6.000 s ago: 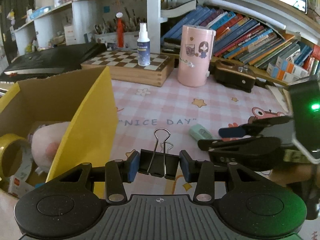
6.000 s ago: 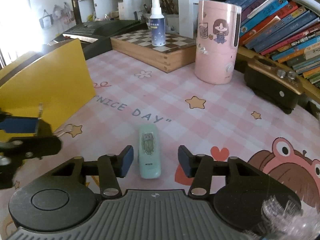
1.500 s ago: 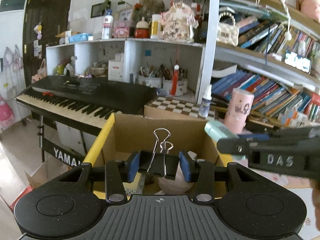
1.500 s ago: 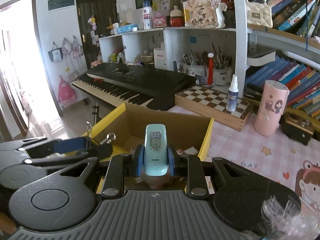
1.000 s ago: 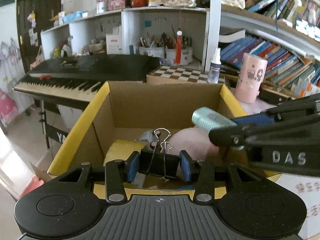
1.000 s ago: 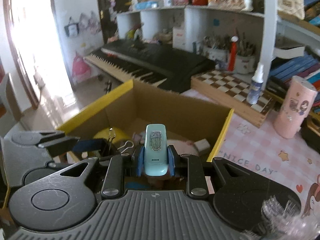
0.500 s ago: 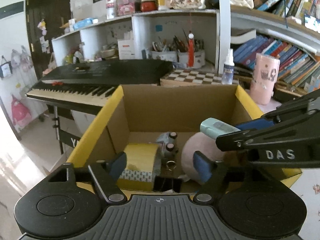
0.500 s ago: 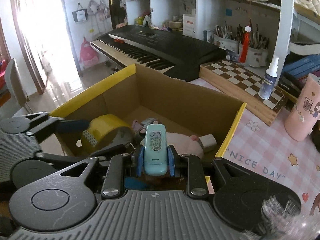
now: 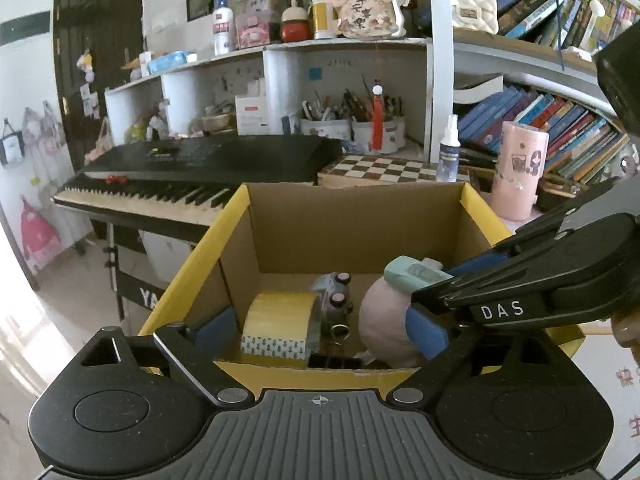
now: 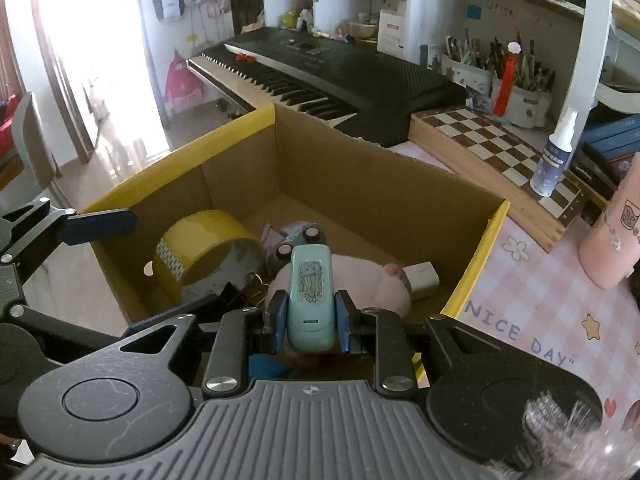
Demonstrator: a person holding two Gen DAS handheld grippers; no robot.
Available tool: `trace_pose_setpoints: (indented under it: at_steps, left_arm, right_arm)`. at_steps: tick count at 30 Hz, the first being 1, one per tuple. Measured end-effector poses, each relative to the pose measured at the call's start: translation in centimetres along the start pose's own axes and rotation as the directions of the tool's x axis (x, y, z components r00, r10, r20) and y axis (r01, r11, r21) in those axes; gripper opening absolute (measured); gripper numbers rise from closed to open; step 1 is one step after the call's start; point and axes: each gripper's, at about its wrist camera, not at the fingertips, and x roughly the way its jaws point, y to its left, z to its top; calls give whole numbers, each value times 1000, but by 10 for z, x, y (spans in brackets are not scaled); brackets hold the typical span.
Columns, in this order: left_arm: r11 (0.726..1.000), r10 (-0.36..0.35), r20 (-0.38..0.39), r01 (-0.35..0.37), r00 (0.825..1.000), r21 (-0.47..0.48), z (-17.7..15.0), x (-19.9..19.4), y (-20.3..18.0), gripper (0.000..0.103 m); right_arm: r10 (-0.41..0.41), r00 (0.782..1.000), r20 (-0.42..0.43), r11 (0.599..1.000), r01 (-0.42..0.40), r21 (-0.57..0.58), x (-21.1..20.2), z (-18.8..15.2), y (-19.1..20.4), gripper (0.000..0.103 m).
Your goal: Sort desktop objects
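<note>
1. Brown cardboard with yellow edges is what the box point(image 10: 240, 184) is made of, and it is seen open at the top, at the edge of the pink checked mat point(image 10: 532, 300).
2. At the left, the left gripper point(image 9: 320, 330) is held over the near side of the box; its jaws are opening wide and nothing is seen between the blue pads point(image 9: 212, 330).
3. A roll of yellow tape point(image 10: 200, 252) is seen lying at the left inside the box.
4. Just in front of the tape, a black binder clip point(image 10: 236, 292) is seen lying on the box floor (it is only partly seen in both views).
5. A small grey toy car point(image 10: 292, 240) is seen beside the tape, near the middle.
6. A pink plush toy point(image 10: 372, 280) is seen to the right of the car, with a small white block point(image 10: 422, 276) touching its far end.
7. The right gripper point(image 10: 310, 322) is held above the plush toy, and a mint green stapler point(image 10: 311, 304) is squeezed tight between its jaws (a jellyfish is drawn on it).
8. Outside the box, at the right, a chessboard point(image 10: 500, 152) and a spray bottle point(image 10: 554, 156) standing on it are seen.
</note>
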Motion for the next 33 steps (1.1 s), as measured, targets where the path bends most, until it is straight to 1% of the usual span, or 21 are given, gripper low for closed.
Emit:
trace_pose_setpoints:
  at_steps: [2,4,7,11,13,15,21,28,33]
  left_arm:
    - [1000,1,6,-1,1000,1,-1,-2,1,94]
    - [1000,-5,12,6,1000,-7,-2,-6,3,94]
    - [999,-22,34,24,999,-44,-3,-14,8,95]
    - [997,-46,69,50,997,-56,-3,-28,10,95]
    - [997,-54,93,58,994,-42,-2,-36,10,96]
    - [998,-57,115,61,992,-32,-3,-44,10,97]
    - [995,-85,165,93,983,-43,-8,-71,15,97]
    - [994,-97,199,106,975,-34,-21,-103,21,97]
    - [992,-112,189,120,975,-27,-37,-121,24,98]
  right_arm:
    - [-3,1000,7,1000,3,21,-2,-1,-1,28]
    - [-17,1000,19,999,16,43,-6,-3,-1,36]
    - [-47,997,60,996,42,80,-18,-7,1,43]
    - [-104,988,110,988,90,124,-41,-14,4,46]
    - [-137,981,140,981,115,156,-54,-20,6,49]
    - [-173,971,163,971,141,191,-67,-27,8,49]
    - [-278,939,202,938,219,269,-102,-50,23,51]
    - [-377,902,211,886,285,365,-129,-82,47,51]
    - [-428,879,209,854,319,410,-147,-106,68,52]
